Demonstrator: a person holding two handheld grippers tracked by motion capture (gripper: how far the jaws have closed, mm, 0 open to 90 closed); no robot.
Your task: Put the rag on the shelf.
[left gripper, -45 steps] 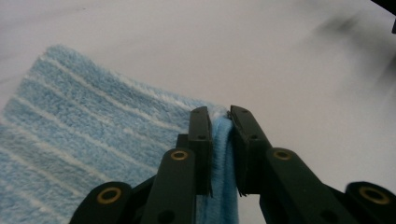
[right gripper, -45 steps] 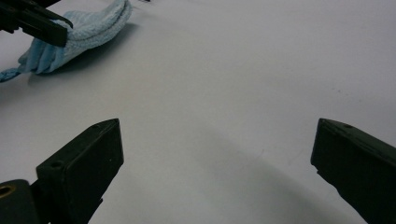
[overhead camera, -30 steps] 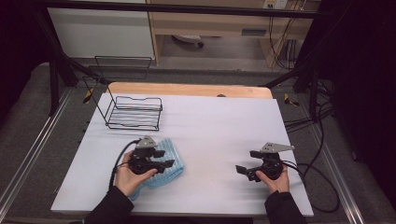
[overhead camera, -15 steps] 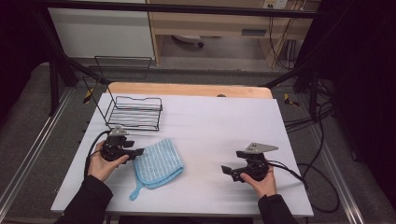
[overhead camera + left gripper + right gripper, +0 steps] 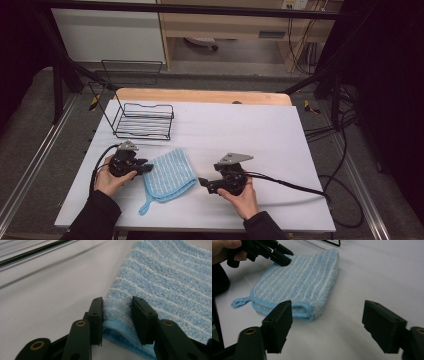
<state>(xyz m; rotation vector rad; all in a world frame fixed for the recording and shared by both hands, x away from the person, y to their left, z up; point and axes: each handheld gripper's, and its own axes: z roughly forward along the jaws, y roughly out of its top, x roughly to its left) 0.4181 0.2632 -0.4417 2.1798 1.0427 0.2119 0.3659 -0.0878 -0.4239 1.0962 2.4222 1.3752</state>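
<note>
On the white table (image 5: 260,135), your folded blue striped cloth (image 5: 170,175) lies between both grippers. Your left gripper (image 5: 117,312) straddles its corner (jaws not clamped); your right gripper (image 5: 328,325) gapes wide nearby.

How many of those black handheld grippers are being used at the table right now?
2. The left gripper sits at the left edge of the folded blue striped towel, jaws either side of its corner. The right gripper is just right of the towel, jaws wide open.
</note>
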